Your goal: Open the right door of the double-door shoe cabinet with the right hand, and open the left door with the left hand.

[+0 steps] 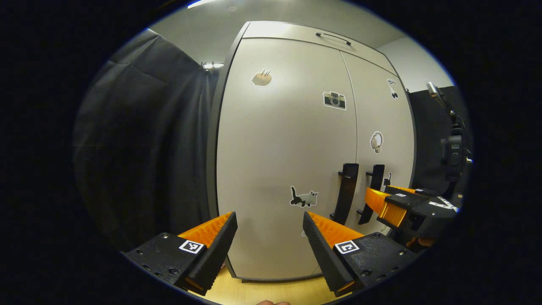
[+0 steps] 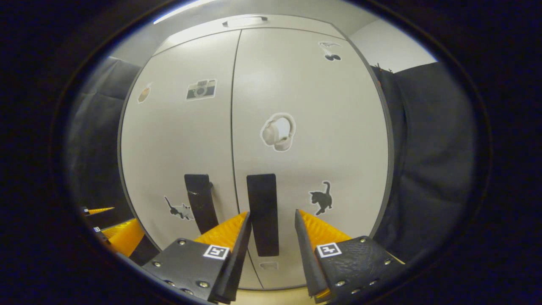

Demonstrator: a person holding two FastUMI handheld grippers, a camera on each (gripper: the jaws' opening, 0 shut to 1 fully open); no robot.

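The shoe cabinet (image 1: 292, 169) stands closed on a pale wooden floor (image 1: 271, 292), with dark booth cloth (image 1: 139, 148) hanging to either side and a light wall behind. Its left door (image 1: 283, 140) and right door (image 2: 309, 127) meet at a central seam, each carrying a dark vertical handle beside it: the left handle (image 1: 346, 192) and the right handle (image 2: 263, 214). Small stickers dot both doors.

The left gripper (image 1: 269, 231) hangs spread wide in front of the left door, holding nothing. The right gripper (image 2: 271, 231) is parted moderately, its fingers either side of the right handle's lower half; contact is hard to judge, though it appears just short.
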